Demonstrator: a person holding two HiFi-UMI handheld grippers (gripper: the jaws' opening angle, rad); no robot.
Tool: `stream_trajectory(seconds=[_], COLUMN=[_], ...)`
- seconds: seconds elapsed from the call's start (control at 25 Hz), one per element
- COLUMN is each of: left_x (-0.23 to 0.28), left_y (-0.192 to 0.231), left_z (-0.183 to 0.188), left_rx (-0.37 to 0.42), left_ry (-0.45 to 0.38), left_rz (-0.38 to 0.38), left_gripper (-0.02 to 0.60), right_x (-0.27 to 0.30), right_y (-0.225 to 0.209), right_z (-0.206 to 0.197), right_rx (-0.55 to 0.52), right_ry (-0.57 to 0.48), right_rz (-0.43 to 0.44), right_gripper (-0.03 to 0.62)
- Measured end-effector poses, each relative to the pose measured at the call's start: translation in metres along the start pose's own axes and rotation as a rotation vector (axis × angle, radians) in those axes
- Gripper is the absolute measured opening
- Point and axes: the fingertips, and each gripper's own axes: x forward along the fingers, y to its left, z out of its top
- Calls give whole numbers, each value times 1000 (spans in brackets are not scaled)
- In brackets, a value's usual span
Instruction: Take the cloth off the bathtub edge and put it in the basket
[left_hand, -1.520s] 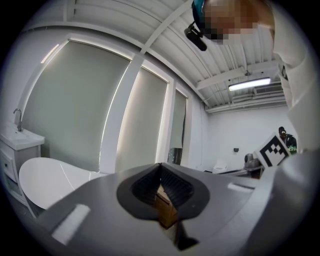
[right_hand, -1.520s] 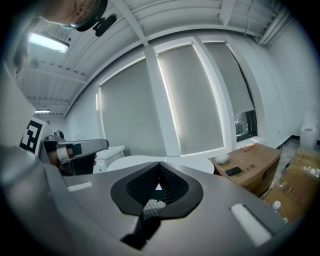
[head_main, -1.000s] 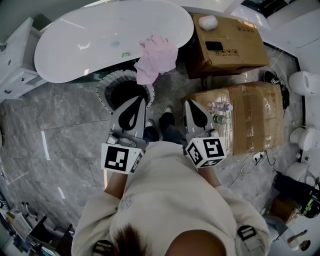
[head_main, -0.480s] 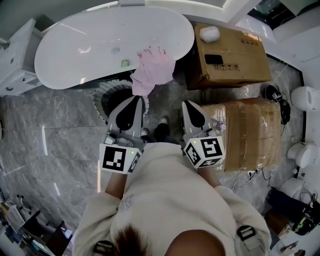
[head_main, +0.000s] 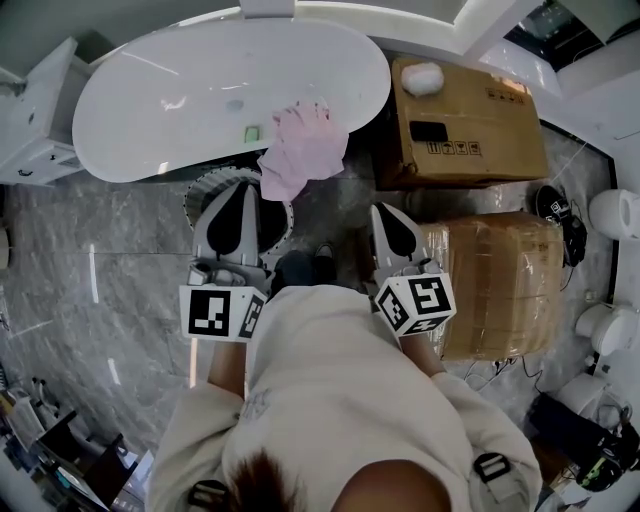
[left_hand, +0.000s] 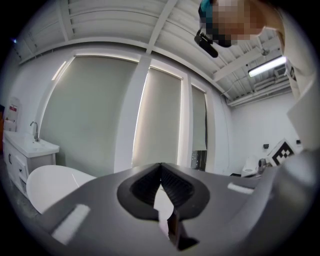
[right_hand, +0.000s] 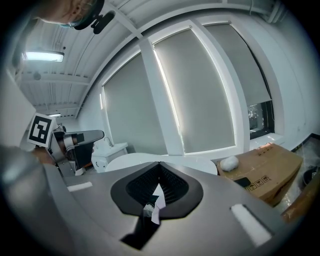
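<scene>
The pink cloth (head_main: 303, 148) hangs over the near rim of the white tub (head_main: 180, 90), most of it spilling down the outside toward the floor (head_main: 100, 260). Its lowest corner hangs just above the basket (head_main: 197, 200). The basket is a round one with a white slatted rim and a dark inside, and it stands on the floor right against the tub.

The left tongs (head_main: 243, 190) point level toward the tub. From above they lie across the basket's mouth, with their tip just beside the cloth's hanging corner. I cannot tell whether the tip touches the cloth. The left gripper view shows their tips pressed together with nothing between them, and a curve of the tub low on the left.

The right tongs (head_main: 384, 208) are closed tight as well and hold nothing. They tilt a little downward and sit well to the right of the cloth, over bare floor. Past their tips, the right gripper view shows the tub's rim.

Right of the tub stands a cardboard box (head_main: 470, 120) with a white lump (head_main: 422, 77) on top. A second, taped box (head_main: 500, 280) sits nearer, just beside the right tongs.
</scene>
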Motion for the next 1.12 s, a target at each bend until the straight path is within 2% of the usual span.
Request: stream_trajectory(seconds=[0.4,0.64,1.12], left_x=[17,24,64], left_y=[-19,-14,20], left_z=[2,0,-8], left_rx=[8,6,-26], left_ry=[7,18,57], left_rz=[-28,-28,-91], left_gripper=[8,8,8], right_x=[6,12,72], right_y=[-4,4,12], right_z=[11,19,30], right_rx=[21,7,21], right_ry=[-18,-51,-18], right_rz=[35,121,109], right_gripper=[0,-2,0])
